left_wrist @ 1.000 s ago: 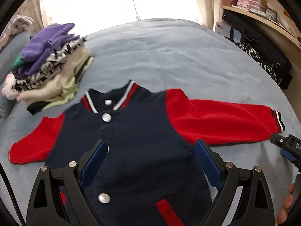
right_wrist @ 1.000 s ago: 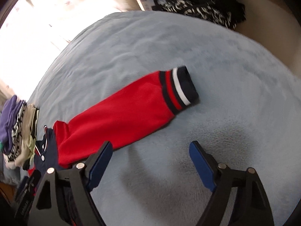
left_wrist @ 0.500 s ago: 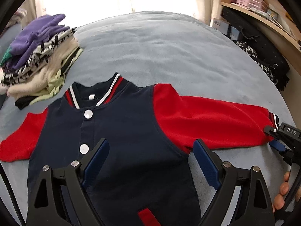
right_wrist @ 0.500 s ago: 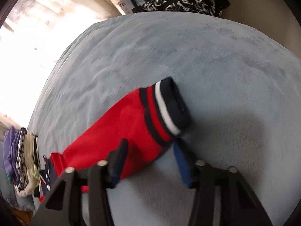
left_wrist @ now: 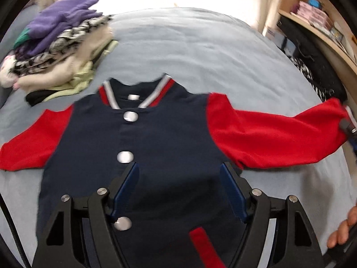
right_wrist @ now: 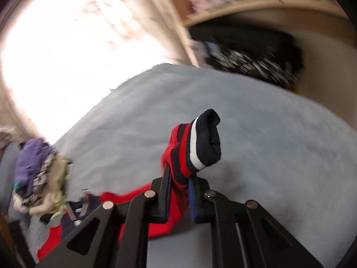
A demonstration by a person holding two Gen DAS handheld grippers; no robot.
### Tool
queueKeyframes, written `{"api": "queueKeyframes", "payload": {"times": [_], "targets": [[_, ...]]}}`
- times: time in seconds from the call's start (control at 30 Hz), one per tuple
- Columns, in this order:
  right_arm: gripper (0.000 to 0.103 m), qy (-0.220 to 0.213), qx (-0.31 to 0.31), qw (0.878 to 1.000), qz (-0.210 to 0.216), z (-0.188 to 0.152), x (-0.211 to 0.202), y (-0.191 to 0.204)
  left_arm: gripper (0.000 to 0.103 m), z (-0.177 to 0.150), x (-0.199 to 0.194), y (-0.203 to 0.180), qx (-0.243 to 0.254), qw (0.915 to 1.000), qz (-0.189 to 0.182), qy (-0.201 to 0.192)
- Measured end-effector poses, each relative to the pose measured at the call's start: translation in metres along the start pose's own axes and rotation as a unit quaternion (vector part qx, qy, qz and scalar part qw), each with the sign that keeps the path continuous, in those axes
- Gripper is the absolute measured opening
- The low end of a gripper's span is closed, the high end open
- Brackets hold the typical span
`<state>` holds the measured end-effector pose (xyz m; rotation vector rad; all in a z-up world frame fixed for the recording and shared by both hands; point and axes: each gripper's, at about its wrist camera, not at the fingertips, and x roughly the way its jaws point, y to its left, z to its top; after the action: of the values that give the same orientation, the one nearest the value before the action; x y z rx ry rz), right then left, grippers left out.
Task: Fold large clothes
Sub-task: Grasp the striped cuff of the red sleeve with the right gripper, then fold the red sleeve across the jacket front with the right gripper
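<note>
A navy varsity jacket (left_wrist: 165, 143) with red sleeves and white snap buttons lies face up on the blue bed cover (left_wrist: 200, 51). My left gripper (left_wrist: 179, 172) is open and hovers over the jacket's lower front. My right gripper (right_wrist: 179, 174) is shut on the striped cuff (right_wrist: 204, 143) of the jacket's right-hand sleeve (left_wrist: 274, 134) and holds it lifted off the bed. In the left wrist view the right gripper (left_wrist: 348, 127) shows at the sleeve's end. The left-hand sleeve (left_wrist: 33, 143) lies flat.
A stack of folded clothes (left_wrist: 58, 44), purple on top, sits at the back left of the bed; it also shows in the right wrist view (right_wrist: 38, 174). Wooden shelves (left_wrist: 319, 29) and dark patterned garments (left_wrist: 312, 71) line the right side.
My right gripper closed on the striped cuff and lifted the sleeve end off the bed. My left gripper stayed open over the jacket, and its view shifted a little.
</note>
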<state>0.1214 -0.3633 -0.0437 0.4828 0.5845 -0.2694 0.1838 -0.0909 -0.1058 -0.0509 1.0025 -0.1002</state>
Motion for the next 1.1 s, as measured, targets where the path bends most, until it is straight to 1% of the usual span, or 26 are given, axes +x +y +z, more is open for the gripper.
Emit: {"api": "queueKeyframes", "payload": {"times": [0.1, 0.17, 0.2, 0.27, 0.37, 0.43, 0.53, 0.6, 0.63, 0.67, 0.7, 0.73, 0.83, 0.9, 1.0, 1.1], "targets": [[0.012, -0.003, -0.061, 0.997, 0.044, -0.003, -0.015, 0.042, 0.073, 0.0, -0.012, 0.022, -0.021, 0.9997, 0.009, -0.003], [0.012, 0.004, -0.102, 0.993, 0.056, -0.012, -0.017, 0.068, 0.073, 0.0, -0.019, 0.041, -0.038, 0.9991, 0.016, -0.006], [0.012, 0.015, -0.125, 0.99, 0.061, -0.021, -0.014, 0.084, 0.073, -0.001, -0.02, 0.047, -0.044, 0.9989, 0.019, -0.006], [0.013, 0.043, -0.156, 0.984, 0.07, -0.037, -0.002, 0.103, 0.073, -0.001, -0.023, 0.063, -0.057, 0.998, 0.026, -0.006], [0.013, 0.102, -0.192, 0.972, 0.086, -0.07, 0.019, 0.124, 0.073, -0.002, -0.022, 0.081, -0.072, 0.997, 0.03, -0.002], [0.013, 0.134, -0.217, 0.963, 0.088, -0.092, 0.03, 0.135, 0.073, -0.005, -0.022, 0.087, -0.074, 0.9968, 0.028, -0.001], [0.014, 0.187, -0.253, 0.946, 0.085, -0.124, 0.044, 0.145, 0.073, -0.006, -0.022, 0.091, -0.072, 0.9972, 0.019, -0.002], [0.017, 0.212, -0.26, 0.938, 0.086, -0.135, 0.048, 0.146, 0.073, -0.006, -0.02, 0.092, -0.069, 0.9976, 0.009, 0.0], [0.023, 0.22, -0.262, 0.935, 0.094, -0.138, 0.046, 0.145, 0.073, -0.007, -0.02, 0.092, -0.068, 0.9977, 0.003, 0.001], [0.032, 0.22, -0.264, 0.933, 0.103, -0.139, 0.041, 0.144, 0.073, -0.007, -0.018, 0.093, -0.069, 0.9976, -0.002, 0.003], [0.037, 0.218, -0.265, 0.932, 0.114, -0.139, 0.035, 0.143, 0.073, -0.007, -0.017, 0.093, -0.069, 0.9976, -0.007, 0.006], [0.046, 0.215, -0.268, 0.931, 0.121, -0.139, 0.03, 0.143, 0.073, -0.007, -0.015, 0.094, -0.07, 0.9974, -0.013, 0.01], [0.047, 0.194, -0.292, 0.927, 0.137, -0.137, 0.007, 0.146, 0.073, -0.009, -0.011, 0.095, -0.075, 0.9966, -0.028, 0.02], [0.047, 0.187, -0.301, 0.925, 0.133, -0.135, 0.0, 0.147, 0.073, -0.01, -0.008, 0.095, -0.082, 0.9955, -0.041, 0.026], [0.047, 0.183, -0.294, 0.93, 0.124, -0.133, -0.006, 0.142, 0.073, -0.012, -0.004, 0.094, -0.084, 0.9935, -0.066, 0.039], [0.047, 0.192, -0.267, 0.938, 0.11, -0.13, -0.003, 0.129, 0.073, -0.014, 0.003, 0.095, -0.094, 0.9893, -0.096, 0.058]]}}
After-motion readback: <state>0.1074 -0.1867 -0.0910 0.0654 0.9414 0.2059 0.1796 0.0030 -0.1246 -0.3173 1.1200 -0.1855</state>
